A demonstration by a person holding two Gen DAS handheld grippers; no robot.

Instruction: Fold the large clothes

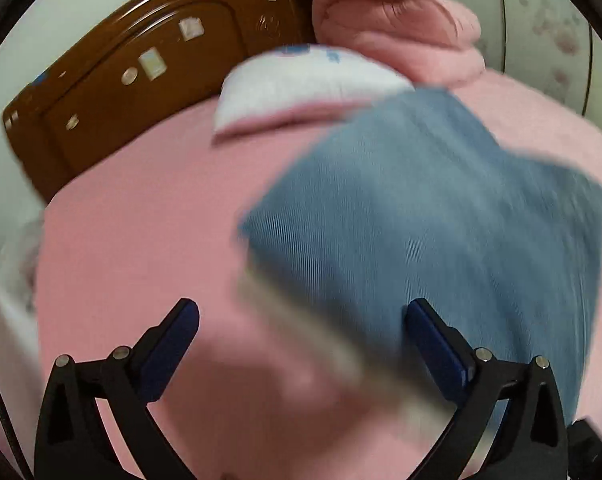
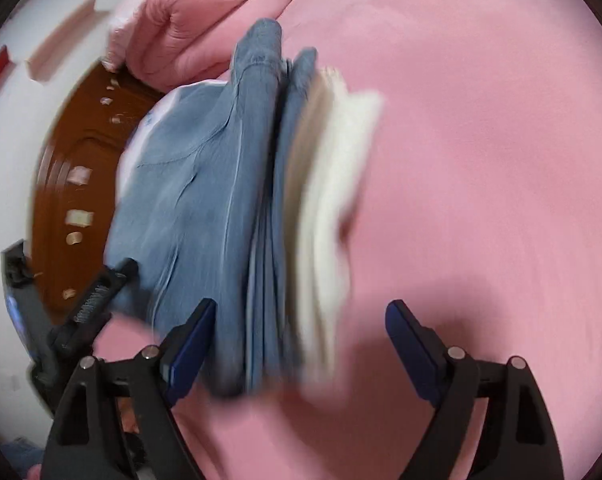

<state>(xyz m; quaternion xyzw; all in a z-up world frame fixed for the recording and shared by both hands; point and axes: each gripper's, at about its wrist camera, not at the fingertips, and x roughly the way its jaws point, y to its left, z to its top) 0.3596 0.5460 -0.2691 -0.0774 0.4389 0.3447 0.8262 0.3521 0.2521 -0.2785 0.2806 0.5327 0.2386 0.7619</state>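
Blue denim garment (image 2: 205, 184) is lying folded on the pink bed sheet (image 2: 481, 160), running from the upper middle of the right wrist view down to the lower middle, with a cream fabric layer (image 2: 333, 208) showing along its right edge. In the left wrist view the same blue denim garment (image 1: 441, 220) is filling the centre and right of the frame, blurred, with the cream strip crossing toward the lower middle. The right hand-held gripper (image 2: 301, 352) is standing released, its blue-padded fingers (image 2: 189, 344) spread wide, the left one over the denim's lower end and the right one over bare sheet; whether the left pad is touching the cloth cannot be told through the blur. The left hand-held gripper (image 1: 303, 344) is likewise released, jaws wide apart over the sheet and the garment's near edge, grasping nothing. A pink quilt (image 1: 397, 32) is sitting bunched at the top of the left wrist view, beside a white pillow (image 1: 301, 88) and the brown wooden headboard (image 1: 121, 92) in the upper left. In the right wrist view part of the left hand-held gripper is appearing at the lower left edge.
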